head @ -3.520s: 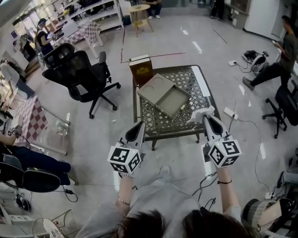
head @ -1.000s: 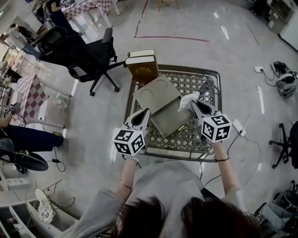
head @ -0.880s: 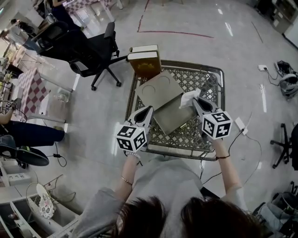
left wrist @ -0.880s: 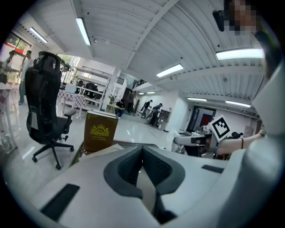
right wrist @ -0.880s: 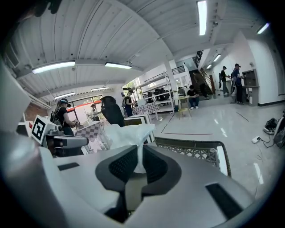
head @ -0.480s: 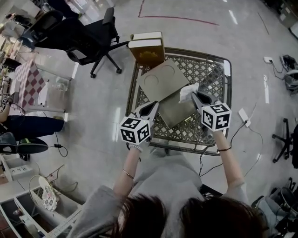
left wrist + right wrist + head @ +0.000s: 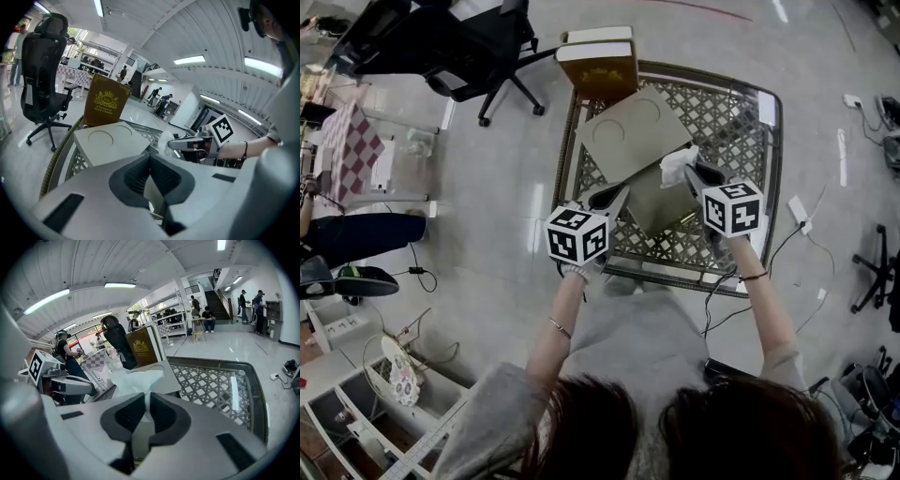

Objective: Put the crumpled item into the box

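Both tongs have travelled forward from the near edge of the bench to a spot over the box, and the tissue has come along in the right pair. Largest in view is the square bench (image 7: 733, 117), a dark metal frame filled with open lattice, seen from steeply above on a pale glossy floor. Off its far left corner stands a black office chair (image 7: 441, 42) on castors.

On the lattice lies a flat grey cardboard box (image 7: 664, 204), open, with its tray near the middle of the bench. Its square grey lid (image 7: 630, 129), pressed with a circle, lies against the tray on the far left side. At the far edge of the bench an upright brown package with a gold crest (image 7: 598, 64) stands just behind the lid.

The left tongs (image 7: 617, 193), grey with a marker cube, hover at the tray's near left side. The left gripper view shows their jaws pressed together with nothing between them.

The right tongs (image 7: 693, 172) hang over the tray's far right corner. Their jaws are nearly together, pinched on a white crumpled tissue (image 7: 676, 165). It sticks out beyond the tips, over the seam between tray and lid, and is not yet down in the tray. Whether it brushes the cardboard cannot be told. In the right gripper view the tissue fans out above the jaws, in front of the brown package.
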Available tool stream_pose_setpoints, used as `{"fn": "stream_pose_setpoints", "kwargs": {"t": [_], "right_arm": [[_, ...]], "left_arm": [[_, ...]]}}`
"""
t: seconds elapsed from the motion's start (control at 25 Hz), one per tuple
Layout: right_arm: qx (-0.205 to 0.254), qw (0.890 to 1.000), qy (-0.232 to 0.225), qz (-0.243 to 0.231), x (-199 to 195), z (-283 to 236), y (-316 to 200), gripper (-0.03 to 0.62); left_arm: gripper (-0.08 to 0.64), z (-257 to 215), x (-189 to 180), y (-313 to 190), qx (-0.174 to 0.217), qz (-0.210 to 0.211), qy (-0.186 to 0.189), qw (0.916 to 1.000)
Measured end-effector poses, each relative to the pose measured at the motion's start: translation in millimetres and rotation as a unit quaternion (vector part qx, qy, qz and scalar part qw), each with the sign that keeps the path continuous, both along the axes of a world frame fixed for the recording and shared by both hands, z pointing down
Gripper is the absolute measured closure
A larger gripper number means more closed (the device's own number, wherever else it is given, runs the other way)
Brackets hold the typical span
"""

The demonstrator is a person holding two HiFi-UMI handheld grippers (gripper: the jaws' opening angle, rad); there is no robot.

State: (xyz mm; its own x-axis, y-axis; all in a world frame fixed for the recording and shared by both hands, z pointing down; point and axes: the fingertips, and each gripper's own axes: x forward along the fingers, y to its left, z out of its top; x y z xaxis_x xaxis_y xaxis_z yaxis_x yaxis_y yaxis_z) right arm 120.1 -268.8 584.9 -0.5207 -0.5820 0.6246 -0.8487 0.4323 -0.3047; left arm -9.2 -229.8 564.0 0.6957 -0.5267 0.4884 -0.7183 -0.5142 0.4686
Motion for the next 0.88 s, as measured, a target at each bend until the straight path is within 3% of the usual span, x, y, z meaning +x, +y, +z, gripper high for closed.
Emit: {"fn": "stream_pose_setpoints", "kwargs": {"t": [0.52,0.88], "right_arm": [[-0.102,0.994,0.014,-0.044,-22.1,54.7,9.2,0.541],[-0.145,0.987,0.056,-0.052,-22.2,79.5,13.2,0.541]], "left_arm": [[0.543,30.8,11.2,8.0,-0.056,0.018,0.018,0.9981],[0.543,46.6,21.3,15.7,-0.093,0.025,0.036,0.9947]]}}
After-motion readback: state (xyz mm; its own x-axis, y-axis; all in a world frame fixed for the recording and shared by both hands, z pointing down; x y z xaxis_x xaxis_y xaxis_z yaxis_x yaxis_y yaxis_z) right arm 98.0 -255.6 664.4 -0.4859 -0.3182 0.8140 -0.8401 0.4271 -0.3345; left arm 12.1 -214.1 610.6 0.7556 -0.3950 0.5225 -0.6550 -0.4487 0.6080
